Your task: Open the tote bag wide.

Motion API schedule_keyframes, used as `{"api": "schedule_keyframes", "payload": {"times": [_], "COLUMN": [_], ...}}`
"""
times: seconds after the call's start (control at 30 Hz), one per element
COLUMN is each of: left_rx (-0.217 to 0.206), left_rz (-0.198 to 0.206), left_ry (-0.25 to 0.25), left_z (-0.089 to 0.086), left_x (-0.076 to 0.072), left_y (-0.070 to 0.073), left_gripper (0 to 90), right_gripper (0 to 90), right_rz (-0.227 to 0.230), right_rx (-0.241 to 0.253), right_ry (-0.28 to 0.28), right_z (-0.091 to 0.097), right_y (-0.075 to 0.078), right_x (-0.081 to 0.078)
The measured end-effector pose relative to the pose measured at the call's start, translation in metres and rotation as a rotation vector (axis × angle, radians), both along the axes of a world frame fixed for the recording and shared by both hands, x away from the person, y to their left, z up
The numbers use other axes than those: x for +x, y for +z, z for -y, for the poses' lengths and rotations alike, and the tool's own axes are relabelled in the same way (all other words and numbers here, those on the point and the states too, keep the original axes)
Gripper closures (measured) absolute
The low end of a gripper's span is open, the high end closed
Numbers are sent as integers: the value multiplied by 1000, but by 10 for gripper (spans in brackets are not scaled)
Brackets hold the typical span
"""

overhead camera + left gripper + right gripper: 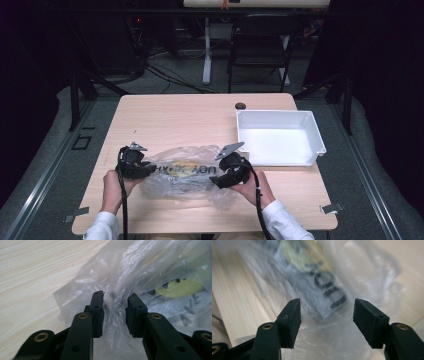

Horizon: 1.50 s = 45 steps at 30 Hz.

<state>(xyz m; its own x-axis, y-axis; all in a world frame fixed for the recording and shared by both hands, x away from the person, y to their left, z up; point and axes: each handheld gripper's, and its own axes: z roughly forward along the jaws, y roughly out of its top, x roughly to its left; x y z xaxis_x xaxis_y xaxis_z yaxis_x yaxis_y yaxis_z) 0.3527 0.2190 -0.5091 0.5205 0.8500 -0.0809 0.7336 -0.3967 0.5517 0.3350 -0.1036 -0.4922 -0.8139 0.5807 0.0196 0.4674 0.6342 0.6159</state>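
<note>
My left claw stands parted around a pinch of the plastic bag, pads not pressing; my right claw gapes wide over it; bag flat on table, tray unfilled; handling barely begun.

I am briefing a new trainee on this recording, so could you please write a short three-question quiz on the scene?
1. True or false: the white tray on the table has the plastic bag inside it.
2. Which tool has a fold of the bag between its jaws: the left tool or the right tool?
3. What colour is the oval patch printed on the bag, beside the dark lettering?

Key
1. False: the bag lies on the table beside the tray.
2. The left tool; the right tool's jaws stand open over the bag.
3. Yellow.
</note>
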Motion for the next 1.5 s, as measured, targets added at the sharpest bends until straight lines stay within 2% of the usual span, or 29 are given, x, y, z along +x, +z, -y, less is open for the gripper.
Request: {"api": "schedule_keyframes", "payload": {"times": [0.03, 0.07, 0.13, 0.23, 0.3, 0.37, 0.4, 0.43, 0.47, 0.5, 0.57, 0.6, 0.67, 0.8, 0.87, 0.97, 1.03, 1.07, 1.1, 1.17, 1.2, 1.23, 1.27, 1.3, 1.33, 1.4, 1.43, 1.47, 1.5], "left_rx": [0, 0, -8, -18, -22, -33, -30, -24, -14, -14, -12, -20, -32, -57, -35, -41, -64, -77, -77, -96, -101, -104, -104, -102, -98, -96, -93, -93, -85], "left_rz": [0, -1, 1, -2, 2, 13, 17, 22, 14, 14, 8, 10, 18, 22, 23, 21, 11, -8, -8, -4, 0, 4, 9, 8, 6, -5, 5, 5, 10], "left_ry": [0, -11, -37, -51, -56, -62, -65, -73, -86, -86, -82, -79, -49, -25, -33, -36, -40, -40, -40, -30, -24, -28, -31, -33, -39, -44, -36, -36, -31], "left_z": [0, 0, 1, 1, 2, 5, 6, 7, 9, 9, 10, 9, 5, 3, 7, 9, 9, 7, 7, 6, 5, 5, 5, 5, 6, 7, 8, 8, 10], "left_x": [0, 0, 0, 1, 2, 2, 3, 3, 4, 4, 5, 6, 7, 9, 10, 11, 12, 13, 13, 12, 12, 11, 11, 10, 10, 8, 6, 6, 2], "left_y": [0, 0, 1, 1, 2, 5, 5, 6, 5, 5, 4, 3, 4, 4, 4, 5, 7, 8, 8, 10, 11, 12, 12, 13, 13, 15, 16, 16, 20], "left_gripper": [673, 657, 633, 609, 603, 602, 616, 634, 661, 688, 762, 762, 826, 836, 841, 837, 806, 730, 674, 637, 575, 580, 580, 591, 597, 559, 526, 471, 424], "right_gripper": [395, 410, 435, 548, 663, 700, 824, 870, 896, 900, 900, 900, 900, 900, 900, 900, 900, 900, 900, 900, 900, 821, 821, 737, 645, 597, 570, 570, 510], "right_rz": [0, -18, -44, -62, -81, -90, -102, -104, -105, -113, -112, -114, -127, -147, -161, -165, -178, -181, -187, -188, -206, -210, -210, -218, -205, -169, -136, -136, -65], "right_rx": [0, -46, -105, -142, -142, -137, -140, -144, -134, -147, -150, -152, -162, -149, -148, -137, -123, -138, -133, -131, -125, -125, -125, -107, -27, 26, 58, 58, 78], "right_ry": [0, -4, -12, -31, -38, -37, -34, -26, -30, -18, -18, -10, -1, 9, 39, 60, 90, 105, 112, 112, 123, 131, 131, 143, 155, 149, 137, 137, 80], "right_z": [0, -6, -7, -5, -4, -3, -2, -2, -2, -2, -2, -1, 4, 10, 15, 17, 19, 21, 21, 21, 21, 22, 22, 22, 25, 28, 29, 29, 30], "right_y": [0, -12, -19, -25, -27, -29, -32, -33, -35, -34, -35, -35, -35, -34, -31, -30, -30, -29, -31, -31, -33, -33, -33, -31, -23, -12, -5, -5, 5], "right_x": [0, 0, 1, 1, 1, 2, 2, 2, 1, 1, 1, 0, -2, -5, -11, -16, -21, -24, -25, -26, -25, -25, -25, -24, -24, -23, -23, -23, -21]}}
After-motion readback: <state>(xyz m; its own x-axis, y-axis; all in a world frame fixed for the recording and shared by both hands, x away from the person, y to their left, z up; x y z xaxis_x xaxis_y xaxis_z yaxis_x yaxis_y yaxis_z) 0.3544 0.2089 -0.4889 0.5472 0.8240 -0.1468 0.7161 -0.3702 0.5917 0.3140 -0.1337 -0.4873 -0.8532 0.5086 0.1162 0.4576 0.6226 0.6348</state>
